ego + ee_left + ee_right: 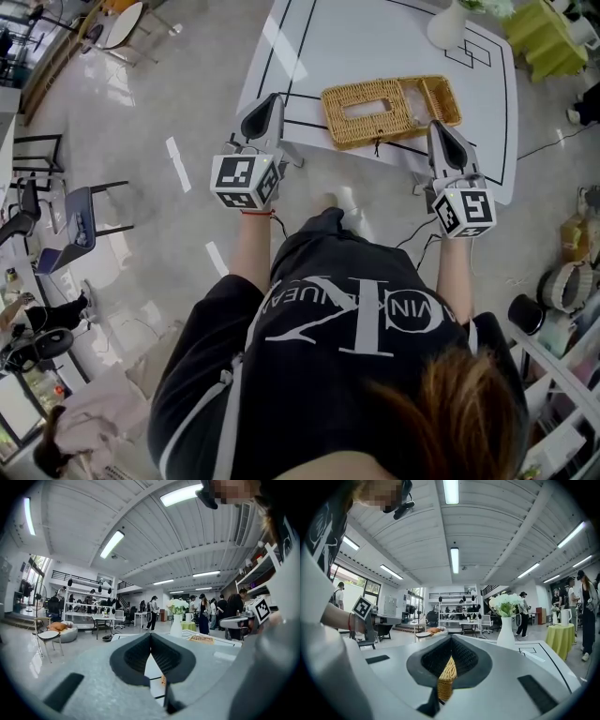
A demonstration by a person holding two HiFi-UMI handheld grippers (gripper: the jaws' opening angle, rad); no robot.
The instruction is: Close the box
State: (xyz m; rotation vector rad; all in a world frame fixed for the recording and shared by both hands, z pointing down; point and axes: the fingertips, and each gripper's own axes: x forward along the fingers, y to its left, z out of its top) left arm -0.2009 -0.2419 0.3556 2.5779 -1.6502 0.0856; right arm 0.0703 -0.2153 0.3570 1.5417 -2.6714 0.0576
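Black shirt (356, 328), then right gripper (437, 127) overlapping wicker box (403, 117); vase (448, 26) behind.

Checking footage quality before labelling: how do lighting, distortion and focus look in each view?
Head view: even light, faint glare on the floor, wicker box sharp. Left gripper view: fisheye bending, bright ceiling lights, near fingers soft. Right gripper view: same bending, dark corners.
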